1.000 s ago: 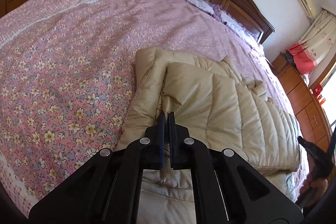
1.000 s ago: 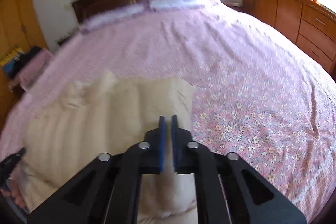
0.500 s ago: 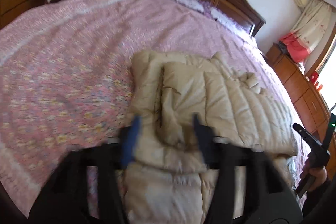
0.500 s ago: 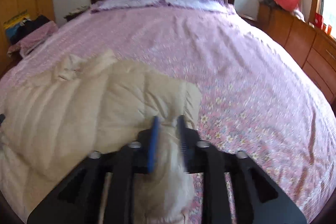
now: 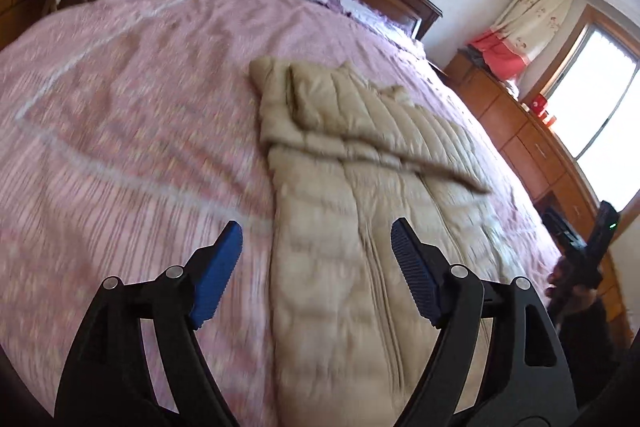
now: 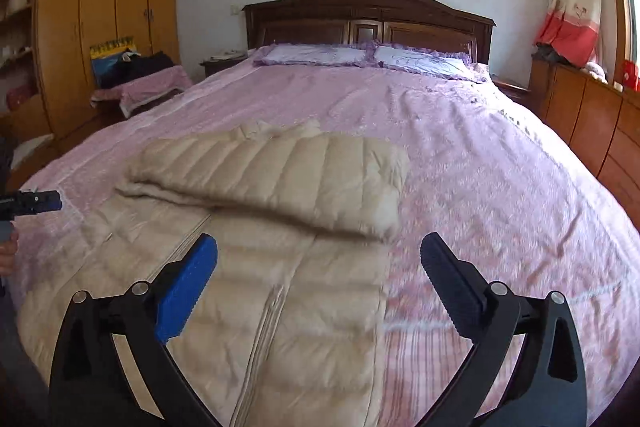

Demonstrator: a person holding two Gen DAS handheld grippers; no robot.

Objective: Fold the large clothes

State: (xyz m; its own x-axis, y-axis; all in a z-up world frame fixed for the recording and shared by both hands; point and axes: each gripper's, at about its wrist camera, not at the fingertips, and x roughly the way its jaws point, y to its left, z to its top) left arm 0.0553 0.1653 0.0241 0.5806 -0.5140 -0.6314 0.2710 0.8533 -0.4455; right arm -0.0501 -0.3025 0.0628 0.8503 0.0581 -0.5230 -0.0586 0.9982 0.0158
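Across my left wrist view, the left gripper (image 5: 316, 247) hangs with jaws spread wide, holding nothing, above the left edge of the beige down coat (image 5: 360, 227); wide pink bedspread (image 5: 120, 107) lies open to its left. From my right wrist view, the right gripper (image 6: 320, 259) gapes empty over the coat's right edge (image 6: 384, 267), its folded upper part (image 6: 280, 171) ahead, bare bedspread (image 6: 500, 187) rightward.

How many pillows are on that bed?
2. Both lie side by side against the dark wooden headboard: the left pillow and the right pillow, white with purple frilled edges. Nothing seems to be hiding a third.
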